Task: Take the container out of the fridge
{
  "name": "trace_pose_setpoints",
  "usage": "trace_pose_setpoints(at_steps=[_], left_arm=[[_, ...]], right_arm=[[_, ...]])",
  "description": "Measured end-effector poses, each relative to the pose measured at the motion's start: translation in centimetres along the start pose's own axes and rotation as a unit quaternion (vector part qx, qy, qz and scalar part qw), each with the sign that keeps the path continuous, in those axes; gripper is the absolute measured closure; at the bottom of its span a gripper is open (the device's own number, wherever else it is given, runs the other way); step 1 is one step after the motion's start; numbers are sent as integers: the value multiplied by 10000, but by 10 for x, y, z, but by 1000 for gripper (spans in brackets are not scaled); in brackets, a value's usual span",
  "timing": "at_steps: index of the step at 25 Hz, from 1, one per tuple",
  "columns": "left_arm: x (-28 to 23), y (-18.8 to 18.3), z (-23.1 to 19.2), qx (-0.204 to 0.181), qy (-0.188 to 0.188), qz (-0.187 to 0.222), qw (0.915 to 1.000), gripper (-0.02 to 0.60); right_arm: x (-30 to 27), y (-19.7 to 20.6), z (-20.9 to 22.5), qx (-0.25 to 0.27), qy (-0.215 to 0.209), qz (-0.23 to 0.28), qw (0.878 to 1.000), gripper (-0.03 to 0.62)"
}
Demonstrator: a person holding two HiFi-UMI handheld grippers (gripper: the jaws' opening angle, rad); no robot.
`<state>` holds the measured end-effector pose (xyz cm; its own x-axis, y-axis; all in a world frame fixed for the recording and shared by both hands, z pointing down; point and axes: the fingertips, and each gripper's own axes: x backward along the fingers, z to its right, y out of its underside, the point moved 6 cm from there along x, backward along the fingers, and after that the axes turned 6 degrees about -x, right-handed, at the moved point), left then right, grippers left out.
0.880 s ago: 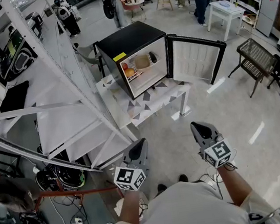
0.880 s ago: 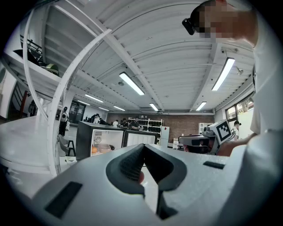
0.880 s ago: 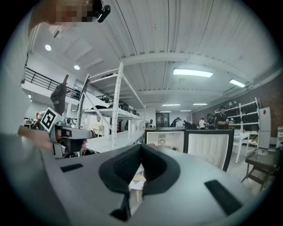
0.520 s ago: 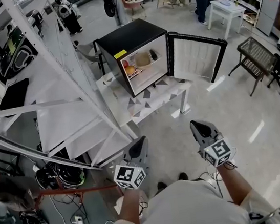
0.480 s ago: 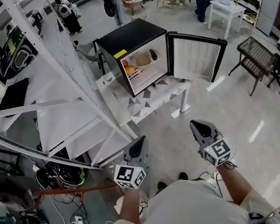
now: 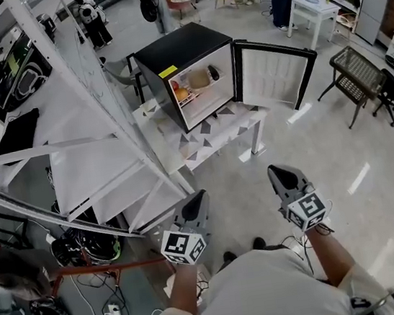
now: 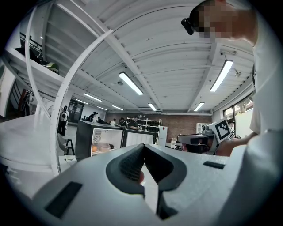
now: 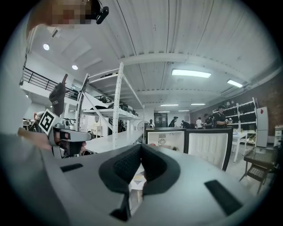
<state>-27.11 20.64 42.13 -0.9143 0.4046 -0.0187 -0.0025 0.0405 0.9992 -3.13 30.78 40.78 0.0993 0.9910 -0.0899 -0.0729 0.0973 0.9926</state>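
A container [image 6: 199, 79] and an orange fruit [image 6: 180, 94] are seen inside the open fridge [image 6: 182, 50] on the counter [image 6: 202, 141]. The fingers of the left gripper [image 6: 201, 196] and the right gripper [image 6: 275, 171] are clenched on nothing, well apart from it.

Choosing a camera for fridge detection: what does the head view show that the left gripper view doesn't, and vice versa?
Head view only: the table under the fridge, and the person's shoes.
Left gripper view only: ceiling lights, and the left gripper with its jaws closed and nothing between them.
Both: the fridge with its door open, and the right gripper.
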Motion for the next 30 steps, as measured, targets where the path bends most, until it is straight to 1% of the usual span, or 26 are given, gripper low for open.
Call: trace_pose_setpoints(at_steps=[5, 11, 14, 18, 23, 30], left_arm=[[11, 6, -4, -7, 107, -8, 9999, 580], [22, 12, -8, -23, 407, -53, 9992, 580], [25, 15, -10, -37, 498, -69, 9987, 580], [23, 18, -13, 90, 529, -38, 9986, 580], [9, 23, -18, 134, 540, -137, 9984, 580], [-29, 25, -34, 148, 436, -225, 9987, 580]], right_arm=[[1, -1, -14, 88, 127, 36, 9999, 589], [3, 3, -28, 62, 329, 82, 9994, 589], [6, 4, -33, 22, 408, 126, 9991, 589], [7, 10, -38, 57, 422, 9, 9991, 589], [-2, 16, -26, -39, 444, -47, 9990, 589], [-35, 20, 11, -138, 354, -52, 9993, 589]])
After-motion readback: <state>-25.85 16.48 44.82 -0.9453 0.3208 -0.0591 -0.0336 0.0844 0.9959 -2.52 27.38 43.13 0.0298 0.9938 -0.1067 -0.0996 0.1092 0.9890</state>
